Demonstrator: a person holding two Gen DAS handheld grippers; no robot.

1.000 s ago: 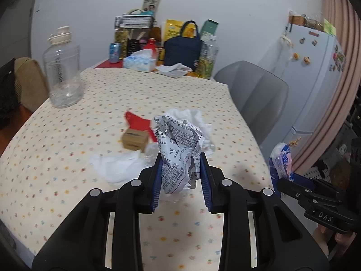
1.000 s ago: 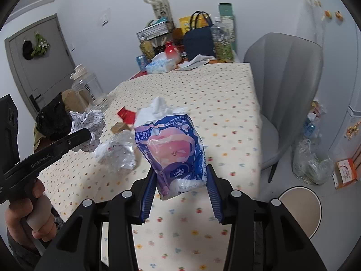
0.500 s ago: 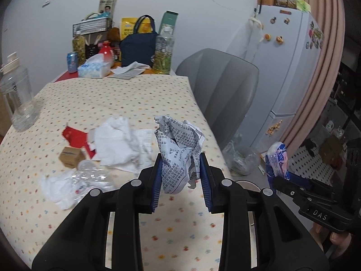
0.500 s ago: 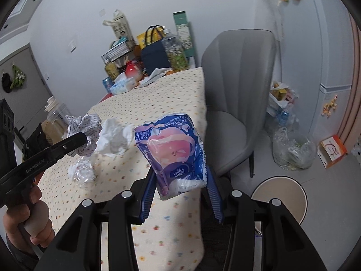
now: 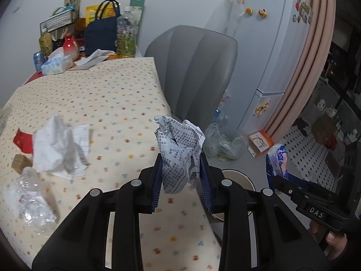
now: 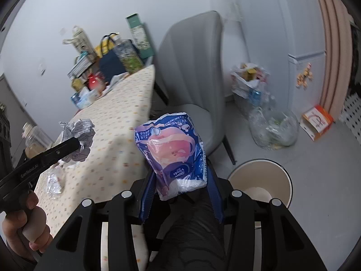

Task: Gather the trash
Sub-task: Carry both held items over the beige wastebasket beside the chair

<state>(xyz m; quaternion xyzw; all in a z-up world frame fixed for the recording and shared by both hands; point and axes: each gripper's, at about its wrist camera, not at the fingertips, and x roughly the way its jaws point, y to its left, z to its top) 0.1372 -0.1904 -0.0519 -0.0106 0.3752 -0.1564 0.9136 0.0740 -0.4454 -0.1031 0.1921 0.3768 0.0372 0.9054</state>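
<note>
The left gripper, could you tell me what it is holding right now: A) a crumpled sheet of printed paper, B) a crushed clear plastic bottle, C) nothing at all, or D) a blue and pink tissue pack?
A: the left gripper is clamped on the crumpled printed paper, while the blue and pink tissue pack sits in the right gripper.

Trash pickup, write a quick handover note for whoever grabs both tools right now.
Left tool: shut on the crumpled newspaper, held over the table's edge.
Right tool: shut on the blue tissue wrapper, off the table, near the open bin on the floor.
Done: both pieces lifted. Nothing dropped in yet.
Left: drop both in the bin, then collect the white paper wad, clear plastic wrap, red scrap and small brown box from the table.
</note>
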